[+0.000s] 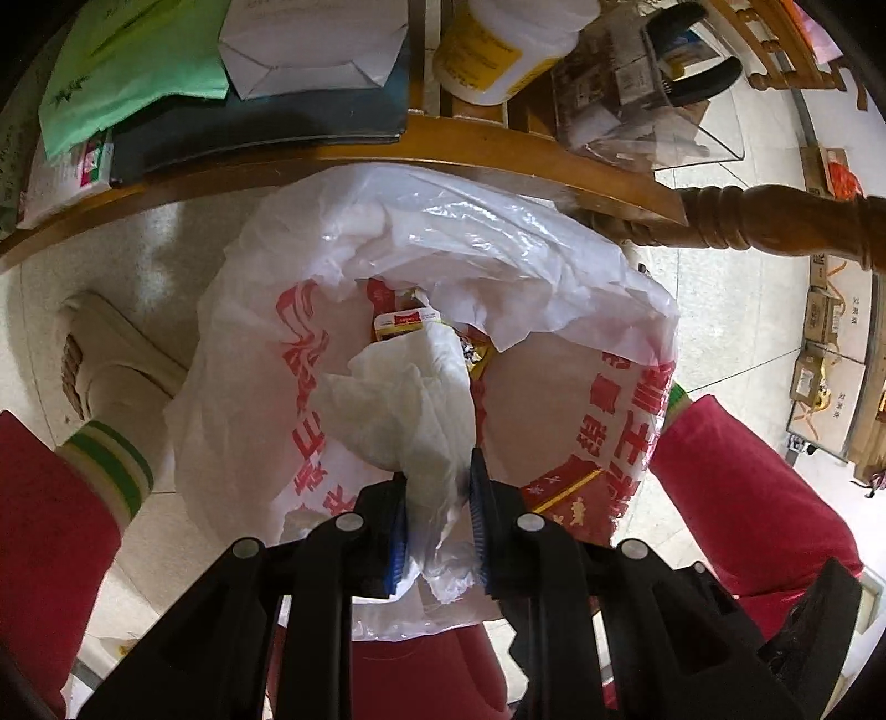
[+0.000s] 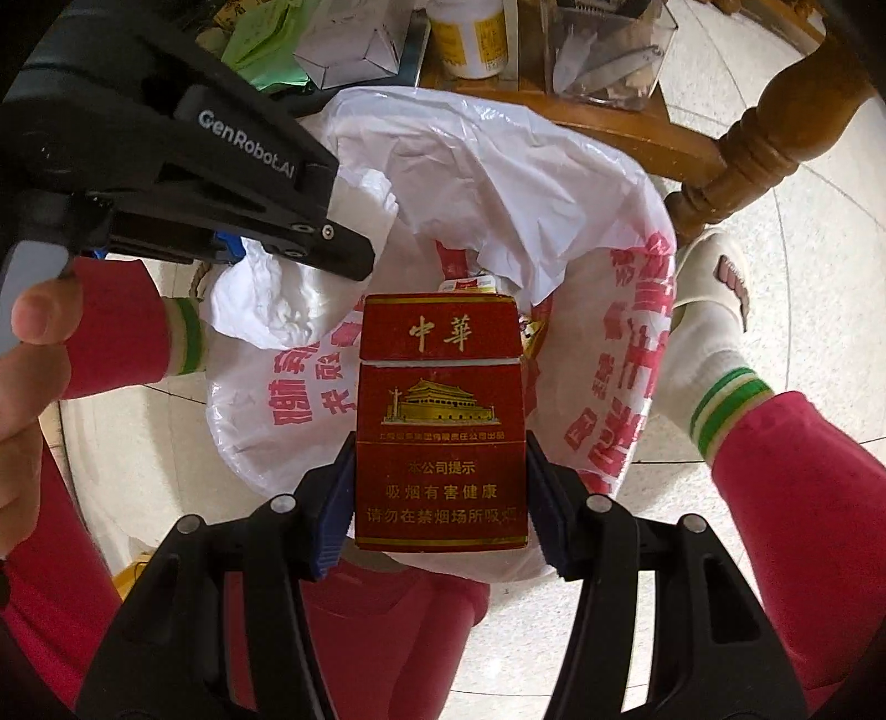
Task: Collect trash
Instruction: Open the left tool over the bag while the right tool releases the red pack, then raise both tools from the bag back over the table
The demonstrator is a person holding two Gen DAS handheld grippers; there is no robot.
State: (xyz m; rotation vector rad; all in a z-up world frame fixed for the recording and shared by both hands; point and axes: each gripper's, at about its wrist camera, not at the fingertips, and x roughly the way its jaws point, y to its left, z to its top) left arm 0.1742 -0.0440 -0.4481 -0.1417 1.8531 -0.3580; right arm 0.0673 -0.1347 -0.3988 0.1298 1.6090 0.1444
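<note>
Pale floor tiles run under a round wooden tabletop (image 1: pixel 498 152) with a turned leg, its surface crowded with green paper, a folded white paper bag, a yellow-labelled white plastic jar (image 1: pixel 498 50) and a clear plastic box of odds and ends. Below its edge, between the person's red-trousered knees, stands a bin lined with a white plastic bag printed in red characters (image 1: pixel 631 399), its mouth gaping and some small packets already lying inside.

The left tool (image 1: pixel 437 509) is closed on a crumpled wad of white tissue or thin plastic film (image 1: pixel 410 399), which hangs over the bag's mouth; in the right wrist view that same tool reaches in from the upper left with the wad bunched at its tips. The right tool (image 2: pixel 440 498) is clamped across the lower half of a red cardboard cigarette pack with gold lettering (image 2: pixel 440 421), pads on its two narrow sides, lid end pointing forward above the bag opening.

The pack looks light and fairly stiff, though likely empty, so it would crush under a hard squeeze; the grip across the narrow sides suits it. The wad is soft, nearly weightless and may cling to the ribbed blue pads (image 1: pixel 396 545) on release, so a wide opening would likely help. The liner is slippery, thin film, easily dragged inward.
</note>
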